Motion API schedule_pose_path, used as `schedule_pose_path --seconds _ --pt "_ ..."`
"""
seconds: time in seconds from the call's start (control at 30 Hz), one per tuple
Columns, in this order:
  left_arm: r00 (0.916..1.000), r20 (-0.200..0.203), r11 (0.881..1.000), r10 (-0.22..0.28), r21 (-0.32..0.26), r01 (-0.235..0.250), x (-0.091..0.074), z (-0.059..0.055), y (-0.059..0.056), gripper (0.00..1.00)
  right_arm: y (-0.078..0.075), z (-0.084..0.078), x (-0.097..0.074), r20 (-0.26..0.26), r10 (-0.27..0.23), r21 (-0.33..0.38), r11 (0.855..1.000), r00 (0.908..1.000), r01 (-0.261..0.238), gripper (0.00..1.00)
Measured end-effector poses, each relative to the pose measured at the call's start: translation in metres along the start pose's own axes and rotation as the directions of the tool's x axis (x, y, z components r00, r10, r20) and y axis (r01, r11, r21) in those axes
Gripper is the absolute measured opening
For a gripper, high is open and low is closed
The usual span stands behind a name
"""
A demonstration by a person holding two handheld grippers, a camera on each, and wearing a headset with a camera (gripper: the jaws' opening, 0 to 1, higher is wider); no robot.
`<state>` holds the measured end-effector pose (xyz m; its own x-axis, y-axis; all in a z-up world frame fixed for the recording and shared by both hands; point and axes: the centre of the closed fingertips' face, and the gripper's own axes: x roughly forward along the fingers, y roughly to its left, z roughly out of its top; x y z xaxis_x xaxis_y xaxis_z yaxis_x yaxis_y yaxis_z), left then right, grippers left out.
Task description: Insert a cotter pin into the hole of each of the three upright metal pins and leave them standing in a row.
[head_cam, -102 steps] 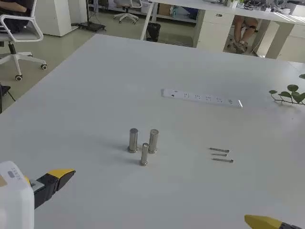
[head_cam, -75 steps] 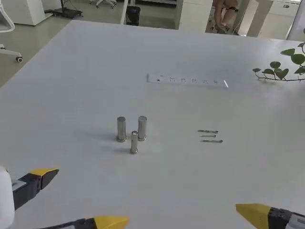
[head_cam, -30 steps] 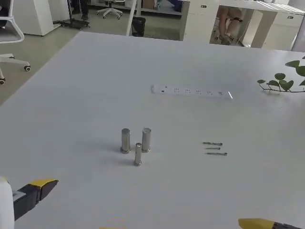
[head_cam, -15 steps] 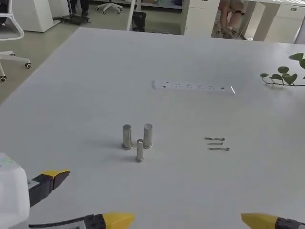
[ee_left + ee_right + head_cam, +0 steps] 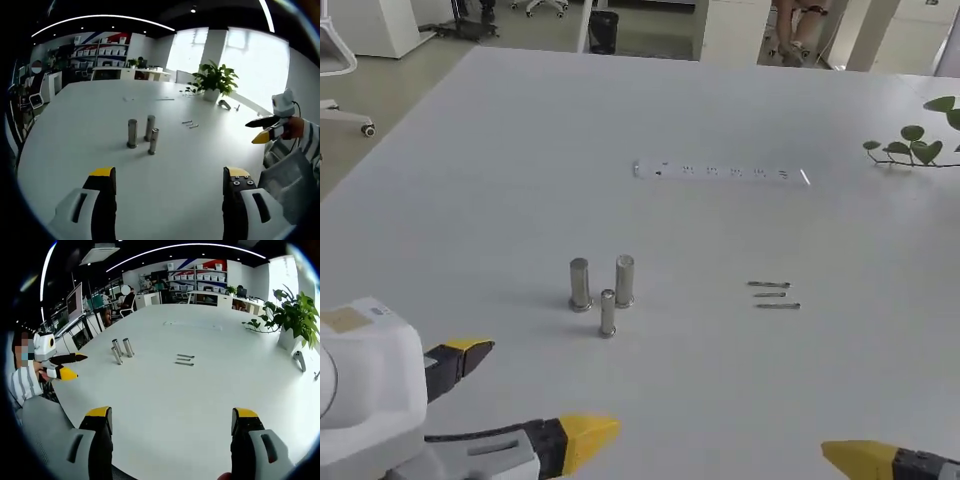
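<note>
Only the left gripper [image 5: 542,388] has crept closer, jaws wide open and empty like the right gripper's [image 5: 172,413]; cotter pins [image 5: 772,295] lie flat on the desk [image 5: 720,230], right of the three clustered metal pins [image 5: 605,295], and they're probably light, thin and slippery, so pinch one mid-shank.

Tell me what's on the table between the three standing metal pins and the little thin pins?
Nothing: in the head view, the table is bare between the metal pins and the thin pins.

metal pins [image 5: 608,311] left, cotter pins [image 5: 771,294] right
</note>
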<state>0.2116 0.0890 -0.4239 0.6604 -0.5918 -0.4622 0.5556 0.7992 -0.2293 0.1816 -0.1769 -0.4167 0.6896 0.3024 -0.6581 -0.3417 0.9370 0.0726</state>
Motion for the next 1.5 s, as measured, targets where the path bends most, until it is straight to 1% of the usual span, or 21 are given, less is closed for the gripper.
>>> schedule_pose_path --seconds 0.23,0.67,0.87,0.97,1.1,1.23,1.4,1.5 --pt "0.9999 0.0 1.0 -0.011 0.008 0.011 0.012 0.006 0.007 0.84 -0.003 -0.002 0.001 -0.016 -0.008 0.009 1.0 0.9998 0.008 0.98" --pt "0.9989 -0.016 0.998 -0.043 0.046 0.044 0.03 0.013 0.009 0.79 -0.007 -0.004 0.004 -0.03 -0.017 0.02 1.0 0.9994 0.017 0.98" --pt "0.9985 -0.014 0.996 -0.054 0.065 0.055 0.039 0.018 0.01 0.75 -0.007 -0.003 0.004 -0.03 -0.021 0.018 1.0 0.9993 0.021 0.98" --pt "0.9979 -0.028 0.996 -0.059 0.069 0.061 0.045 0.019 0.01 0.74 -0.007 -0.003 0.003 -0.032 -0.023 0.015 1.0 0.9992 0.024 0.98" --pt "0.9978 -0.029 0.995 -0.059 0.076 0.061 0.049 0.021 0.011 0.69 -0.008 -0.003 0.002 -0.031 -0.027 0.013 1.0 0.9992 0.028 0.98" --pt "0.9974 -0.038 0.994 -0.062 0.09 0.065 0.056 0.02 0.012 0.65 -0.008 -0.004 0.001 -0.036 -0.027 0.011 1.0 0.999 0.028 0.98" --pt "0.9963 -0.041 0.991 -0.076 0.107 0.08 0.067 0.022 0.013 0.57 -0.008 -0.003 0.001 -0.039 -0.03 0.011 0.999 0.9988 0.03 0.98" --pt "0.9963 -0.054 0.988 -0.067 0.137 0.074 0.074 0.023 0.015 0.55 -0.009 -0.003 0.001 -0.038 -0.032 0.012 0.999 0.9988 0.033 0.98"
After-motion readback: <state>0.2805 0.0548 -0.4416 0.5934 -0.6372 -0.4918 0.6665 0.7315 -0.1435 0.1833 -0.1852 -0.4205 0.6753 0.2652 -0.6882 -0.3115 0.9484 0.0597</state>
